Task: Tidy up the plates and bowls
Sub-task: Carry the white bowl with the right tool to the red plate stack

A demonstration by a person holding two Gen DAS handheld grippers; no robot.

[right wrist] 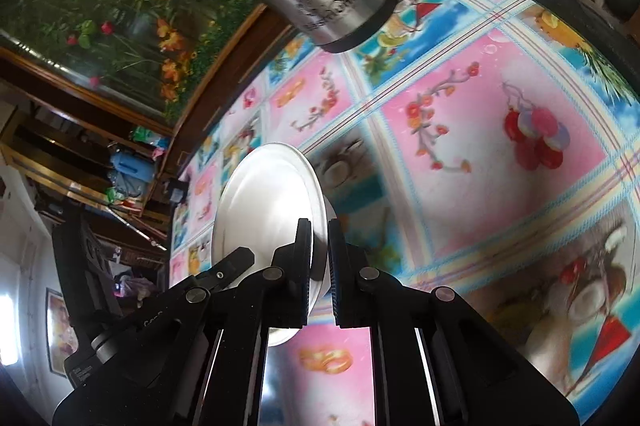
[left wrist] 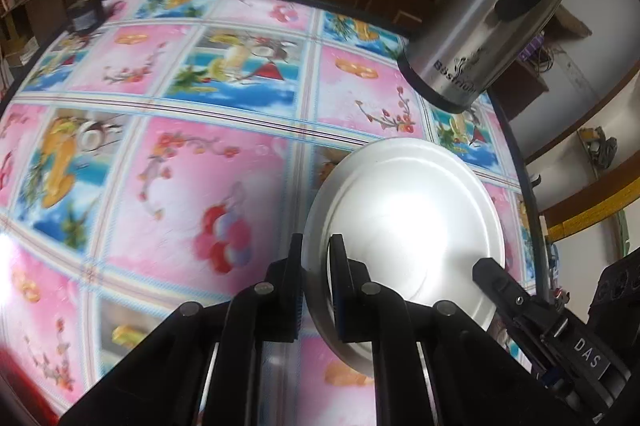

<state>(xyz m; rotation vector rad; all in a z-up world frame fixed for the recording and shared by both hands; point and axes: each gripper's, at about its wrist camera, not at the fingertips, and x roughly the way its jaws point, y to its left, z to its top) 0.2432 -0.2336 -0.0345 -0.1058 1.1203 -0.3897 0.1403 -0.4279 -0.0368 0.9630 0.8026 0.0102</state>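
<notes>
Both grippers, left (left wrist: 316,258) and right (right wrist: 319,242), are pinching opposite rims of the round white plate (left wrist: 404,218); uneven lifting risks it twisting free onto the floral tablecloth (left wrist: 180,166).

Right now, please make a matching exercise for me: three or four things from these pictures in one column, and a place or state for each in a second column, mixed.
Things:
1. white plate
2. steel kettle
3. left gripper
4. tablecloth

Places or states:
A. covers the table, pink and blue squares
B. shut on the plate's rim
C. held at its rim by both grippers
D. stands near the table's far edge

Pairs: 1-C, 2-D, 3-B, 4-A
</notes>
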